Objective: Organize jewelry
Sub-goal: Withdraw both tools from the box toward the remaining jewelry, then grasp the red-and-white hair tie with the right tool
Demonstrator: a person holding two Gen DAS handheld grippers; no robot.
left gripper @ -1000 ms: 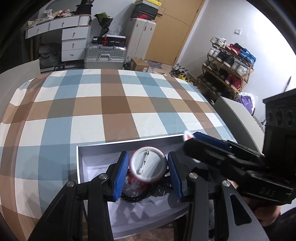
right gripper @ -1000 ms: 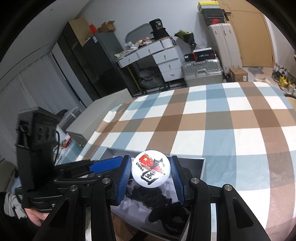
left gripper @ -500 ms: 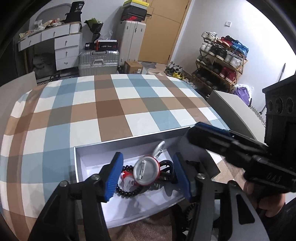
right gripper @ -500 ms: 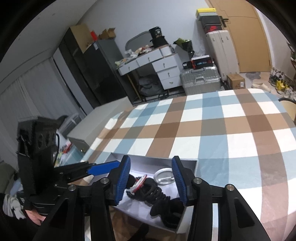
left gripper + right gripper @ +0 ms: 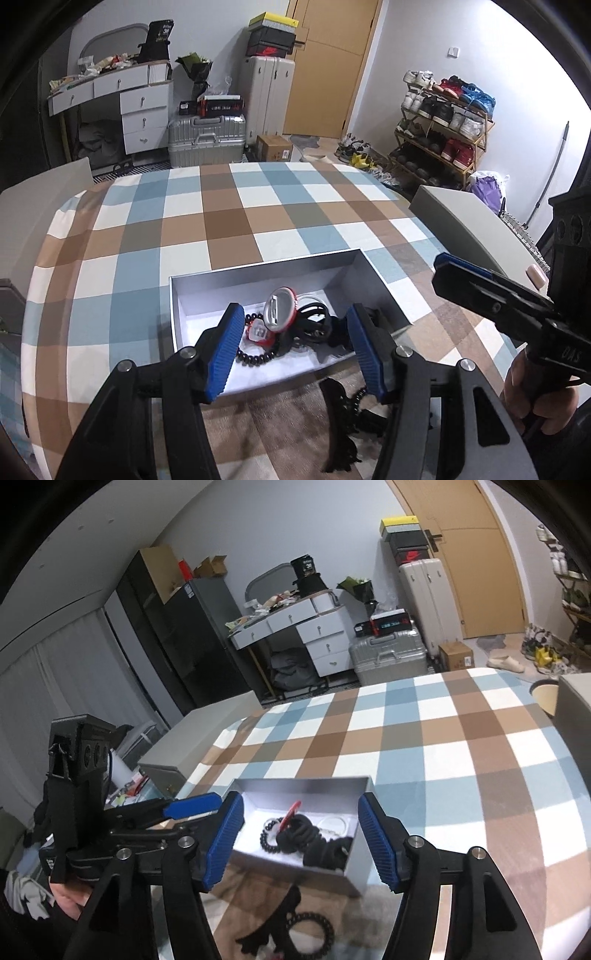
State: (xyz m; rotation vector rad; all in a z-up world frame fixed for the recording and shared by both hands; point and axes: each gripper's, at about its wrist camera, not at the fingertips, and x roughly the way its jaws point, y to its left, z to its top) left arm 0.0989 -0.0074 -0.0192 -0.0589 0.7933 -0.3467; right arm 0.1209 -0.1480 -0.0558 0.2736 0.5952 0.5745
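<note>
An open grey box (image 5: 266, 271) stands on the checked tablecloth. Inside lie a round pin badge (image 5: 279, 312) with a red rim, back side up, a black bead bracelet (image 5: 255, 356) and black hair ties (image 5: 314, 326). My left gripper (image 5: 294, 310) hangs open over the box's near side, with nothing between its blue pads. In the right wrist view the same box (image 5: 303, 786) holds the badge (image 5: 290, 814) on edge, the hair ties (image 5: 314, 840) and a white bangle (image 5: 334, 823). My right gripper (image 5: 301, 799) has its jaws opening above the box, gripping nothing.
Black hair accessories (image 5: 343, 406) lie on the cloth in front of the box, one of them a spiral hair tie (image 5: 310, 930). A hand (image 5: 535, 398) holds the right gripper's handle. Grey chair backs flank the table. Suitcases, drawers and a shoe rack stand behind.
A second ago the round badge sat between the pads in both views; now it lies in the box. Both grippers have widened and drawn back and up from the box.
</note>
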